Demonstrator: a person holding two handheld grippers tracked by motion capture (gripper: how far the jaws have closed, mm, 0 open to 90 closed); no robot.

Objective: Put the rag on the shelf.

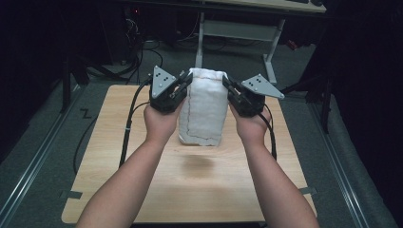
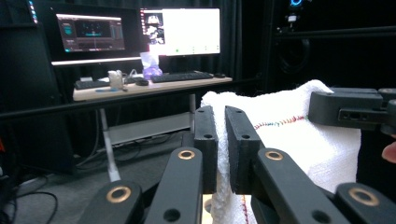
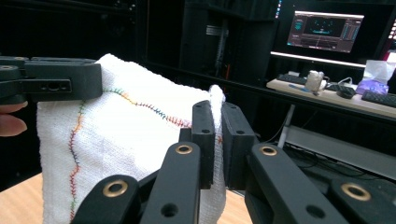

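towel (image 1: 202, 107) hangs clear of bench (image 1: 142, 190) (folded once, it seems), left claw (image 1: 183, 84) and right claw (image 1: 227, 85) each pinching a top corner; laying flat remains.

No text or label can be read.

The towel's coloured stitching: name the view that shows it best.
The right gripper view: the stitching on the towel runs close and in colour. The left gripper view catches a short stretch. The high view gives a faint dark line.
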